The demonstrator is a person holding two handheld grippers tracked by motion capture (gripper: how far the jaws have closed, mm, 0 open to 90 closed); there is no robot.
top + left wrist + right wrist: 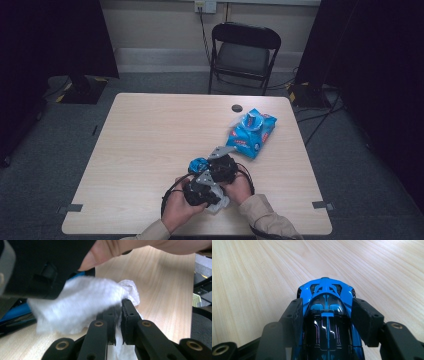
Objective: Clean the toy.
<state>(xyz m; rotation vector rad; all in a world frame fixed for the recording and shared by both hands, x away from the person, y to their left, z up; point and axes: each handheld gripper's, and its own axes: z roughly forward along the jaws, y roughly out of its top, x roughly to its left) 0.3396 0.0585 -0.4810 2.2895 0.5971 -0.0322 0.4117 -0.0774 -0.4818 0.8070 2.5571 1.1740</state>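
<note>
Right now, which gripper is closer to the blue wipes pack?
Right. The right gripper, shut on the blue toy car, sits just beside the wipes pack. The left gripper, pinching a white wipe, is nearer the person, farther from it.

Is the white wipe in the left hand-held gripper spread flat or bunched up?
Bunched up. In the left gripper view the white wipe is crumpled into folds, pinched between the shut jaws of the left hand-held gripper.

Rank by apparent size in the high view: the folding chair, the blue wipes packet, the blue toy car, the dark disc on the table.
1. folding chair, though it stands farther off
2. blue wipes packet
3. blue toy car, partly hidden by the right gripper
4. dark disc
</note>
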